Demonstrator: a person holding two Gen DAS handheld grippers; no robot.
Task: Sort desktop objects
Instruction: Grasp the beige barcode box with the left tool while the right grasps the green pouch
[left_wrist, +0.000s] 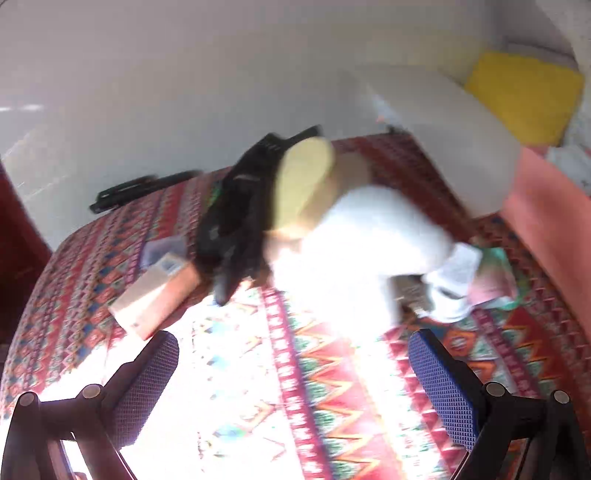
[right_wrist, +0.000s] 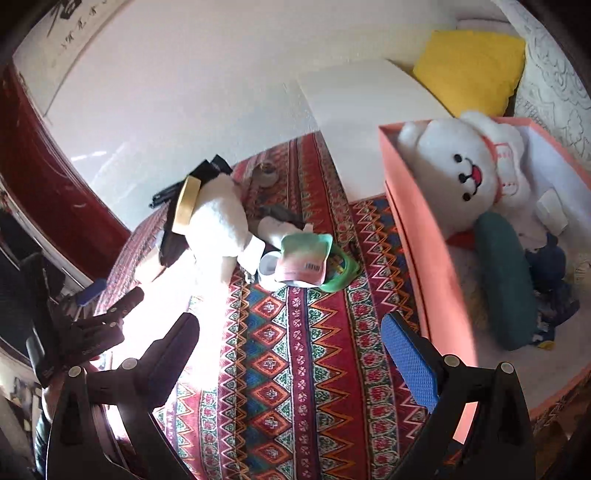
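The right gripper (right_wrist: 291, 354) hangs over the patterned cloth (right_wrist: 291, 387) with its jaws spread wide and nothing between them; its blue pads (right_wrist: 410, 358) frame bare weave. The left gripper (left_wrist: 291, 369) is likewise released and empty above the same cloth, though its view is smeared with motion blur. In the right wrist view that left gripper shows at the table's left edge, held up by a person's hand that is mostly hidden.

The cloth is a red woven spread with bands of zigzags and diamonds, washed out by strong sunlight along its left side. Just right of the right gripper stands an open pink box (right_wrist: 417, 236), already holding a white plush bear (right_wrist: 458, 170), a dark green case (right_wrist: 509, 280) and some blue fabric.

Farther across the cloth lies the unsorted pile: a green-and-pink pouch (right_wrist: 303, 258) with a barcode, resting on a green ring, and beside it a white stuffed toy (right_wrist: 218, 225) lying against a yellow-edged black thing. In the left wrist view a peach carton (left_wrist: 155, 295) lies left of that pile.

At the far edge sit a small round jar (right_wrist: 266, 174) and a white slab (right_wrist: 373, 110). Beyond are a yellow cushion (right_wrist: 469, 70), a lace curtain, a plain white wall and a dark red frame on the left.
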